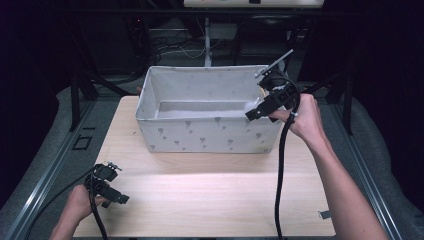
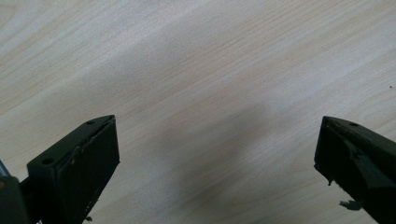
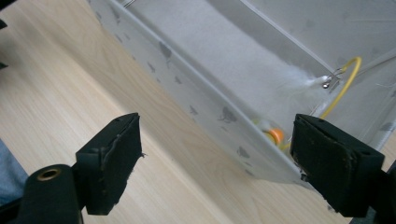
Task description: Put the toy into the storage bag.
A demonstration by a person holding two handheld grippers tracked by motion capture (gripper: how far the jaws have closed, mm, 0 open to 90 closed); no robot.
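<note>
A white fabric bin point(image 1: 210, 135) with small grey prints stands on the far half of the wooden table point(image 1: 210, 195). My right gripper point(image 1: 255, 113) hovers over the bin's right front corner, open, with nothing between its jaws. In the right gripper view the bin's front rim point(image 3: 196, 88) runs diagonally between the jaws, and a yellow cord point(image 3: 343, 86) with an orange piece point(image 3: 275, 135) lies inside at the corner. My left gripper point(image 1: 117, 197) is low over the table's front left, open and holding nothing; bare wood point(image 2: 210, 93) shows between its jaws.
Black cables point(image 1: 280, 170) trail from both grippers across the table. A small dark clip point(image 1: 325, 214) lies near the table's front right edge. Dark stands and wires point(image 1: 175, 45) sit behind the bin.
</note>
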